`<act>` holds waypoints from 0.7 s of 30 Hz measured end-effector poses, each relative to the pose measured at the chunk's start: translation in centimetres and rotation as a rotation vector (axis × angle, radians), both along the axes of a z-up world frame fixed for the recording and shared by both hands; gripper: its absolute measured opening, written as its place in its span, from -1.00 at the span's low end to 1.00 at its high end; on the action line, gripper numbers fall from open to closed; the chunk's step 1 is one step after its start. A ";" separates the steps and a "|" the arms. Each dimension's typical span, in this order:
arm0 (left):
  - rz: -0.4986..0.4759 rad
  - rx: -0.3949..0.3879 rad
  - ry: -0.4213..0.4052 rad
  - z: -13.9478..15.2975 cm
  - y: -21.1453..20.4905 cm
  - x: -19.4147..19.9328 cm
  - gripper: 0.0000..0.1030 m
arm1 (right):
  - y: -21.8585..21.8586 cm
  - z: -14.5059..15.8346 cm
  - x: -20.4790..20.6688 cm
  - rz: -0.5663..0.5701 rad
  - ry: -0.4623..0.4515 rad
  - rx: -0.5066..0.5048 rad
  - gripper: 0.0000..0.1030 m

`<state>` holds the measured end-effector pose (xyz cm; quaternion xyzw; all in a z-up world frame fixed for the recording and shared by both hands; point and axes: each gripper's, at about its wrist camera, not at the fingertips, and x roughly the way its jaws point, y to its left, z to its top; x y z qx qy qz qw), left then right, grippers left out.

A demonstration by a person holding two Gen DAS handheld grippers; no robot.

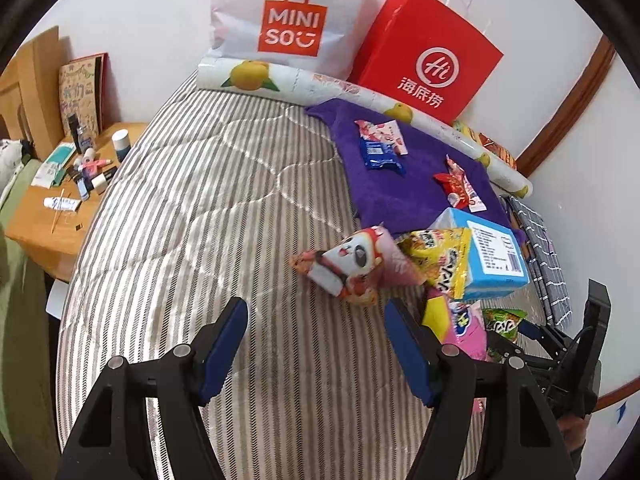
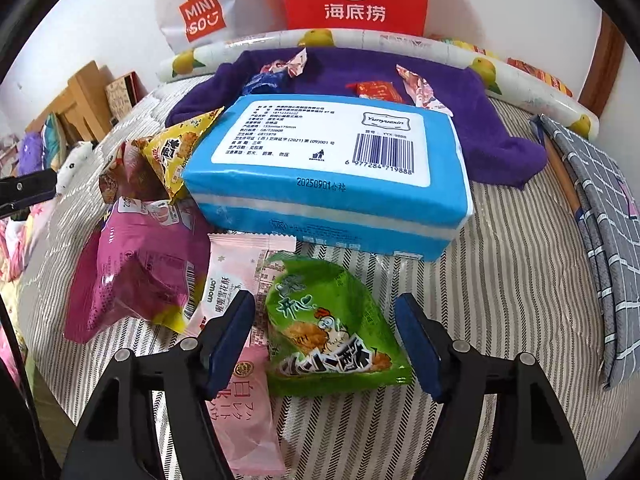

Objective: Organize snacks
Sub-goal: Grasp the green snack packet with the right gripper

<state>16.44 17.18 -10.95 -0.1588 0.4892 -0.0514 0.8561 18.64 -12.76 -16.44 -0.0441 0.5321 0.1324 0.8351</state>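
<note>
Snack packets lie on a striped bed point(image 1: 200, 216). A purple towel point(image 1: 400, 188) holds a blue packet point(image 1: 380, 156) and red-and-white packets point(image 1: 458, 186). A cartoon-face packet point(image 1: 348, 264) lies ahead of my open, empty left gripper point(image 1: 316, 312). My right gripper point(image 2: 328, 308) is open, its jaws either side of a green chicken-print packet point(image 2: 328, 320). Beside it lie a pink packet point(image 2: 236, 288), a magenta bag point(image 2: 132, 264) and a yellow packet point(image 2: 180, 148). A blue tissue pack point(image 2: 328, 168) lies behind them.
A white MINISO bag point(image 1: 288, 12) and a red paper bag point(image 1: 428, 56) lean on the wall behind a rolled lemon-print sheet point(image 1: 280, 80). A wooden bedside table point(image 1: 60, 192) with small items stands left. A grey checked cloth point(image 2: 600, 208) lies at the right bed edge.
</note>
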 end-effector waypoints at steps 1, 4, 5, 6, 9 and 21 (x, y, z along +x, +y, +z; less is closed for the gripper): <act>0.004 -0.003 0.004 -0.2 0.2 0.0 0.34 | 0.0 0.0 0.0 0.003 0.001 0.002 0.40; 0.003 -0.013 0.010 -0.6 0.3 -0.1 0.34 | -0.4 -0.2 0.1 0.009 0.001 0.022 0.40; 0.001 -0.016 0.011 -0.7 0.3 -0.1 0.34 | -0.6 -0.3 0.3 0.009 0.006 0.038 0.40; -0.003 -0.020 0.010 -0.8 0.2 0.0 0.34 | -1.0 -0.5 0.5 0.004 0.021 0.068 0.40; -0.021 -0.026 -0.003 -0.8 -0.3 0.1 0.34 | -1.8 -0.9 1.0 -0.010 0.048 0.129 0.38; -0.034 -0.067 0.014 -1.2 -2.3 2.8 0.34 | -2.3 0.4 0.4 -0.019 0.033 0.113 -0.01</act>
